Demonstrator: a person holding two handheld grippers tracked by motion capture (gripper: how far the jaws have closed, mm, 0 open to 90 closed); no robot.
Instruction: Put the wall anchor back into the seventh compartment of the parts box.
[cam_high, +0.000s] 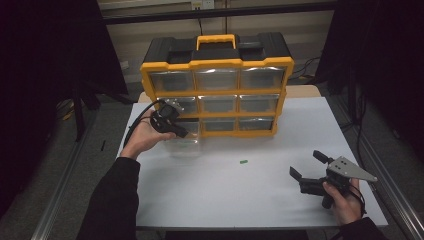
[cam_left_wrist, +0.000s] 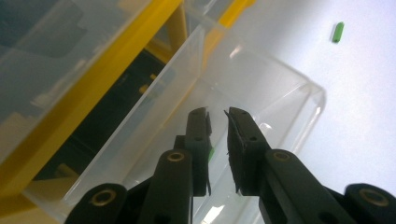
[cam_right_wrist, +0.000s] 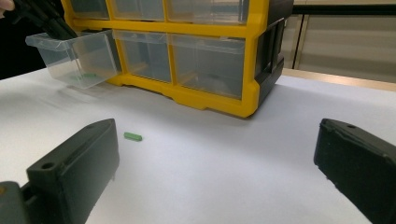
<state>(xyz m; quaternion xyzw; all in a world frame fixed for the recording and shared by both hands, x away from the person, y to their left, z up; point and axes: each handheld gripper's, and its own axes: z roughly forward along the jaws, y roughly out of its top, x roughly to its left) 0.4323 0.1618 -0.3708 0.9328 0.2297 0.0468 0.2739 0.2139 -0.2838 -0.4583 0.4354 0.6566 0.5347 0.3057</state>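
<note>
in the left gripper view, the left tongs (cam_left_wrist: 217, 116) cover most of a small green piece (cam_left_wrist: 211, 153) inside the pulled-out clear drawer (cam_left_wrist: 280, 93), whose near corner the bottom edge cuts off. in the high view, that drawer's contents are too dim to tell. the right tongs (cam_right_wrist: 215, 163) are cropped by the right gripper view's lower corners.

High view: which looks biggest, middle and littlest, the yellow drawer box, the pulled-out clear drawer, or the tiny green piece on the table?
1. Yellow drawer box, by far the biggest.
2. Pulled-out clear drawer, at its bottom left, below the left tool.
3. Green piece, a tiny speck on the white table.
</note>
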